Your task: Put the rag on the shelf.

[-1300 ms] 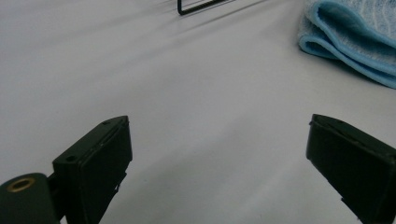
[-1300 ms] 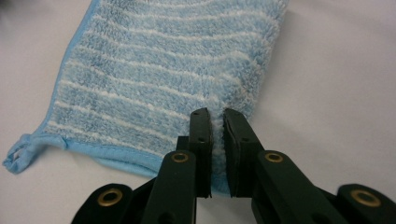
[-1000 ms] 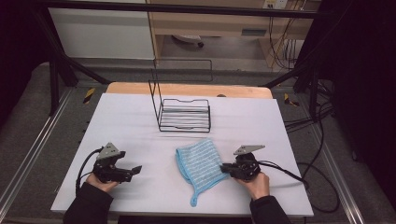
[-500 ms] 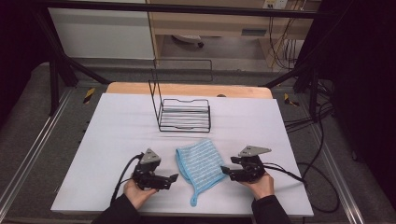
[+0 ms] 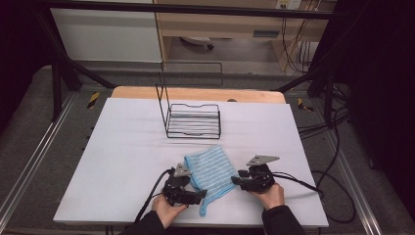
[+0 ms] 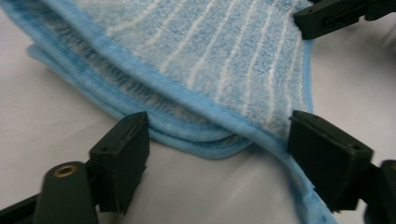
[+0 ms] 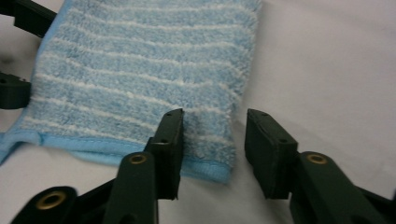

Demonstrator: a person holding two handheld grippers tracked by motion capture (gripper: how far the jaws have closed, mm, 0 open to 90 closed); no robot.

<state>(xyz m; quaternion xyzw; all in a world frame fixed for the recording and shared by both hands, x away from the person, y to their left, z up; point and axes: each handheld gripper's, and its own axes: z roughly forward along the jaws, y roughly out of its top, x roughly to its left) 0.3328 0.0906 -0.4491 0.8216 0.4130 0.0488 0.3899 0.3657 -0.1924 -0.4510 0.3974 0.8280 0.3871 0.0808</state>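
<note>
The folded blue striped cloth lay on the white table, just in front of the black wire rack. The left gripper had been closing, jaws parted astride the cloth's near-left corner without pinching. The right gripper, also closing, straddled the cloth's right corner, not yet clamped.

A lab: a white table framed by metal rails, with loose cables trailing beside it.
</note>
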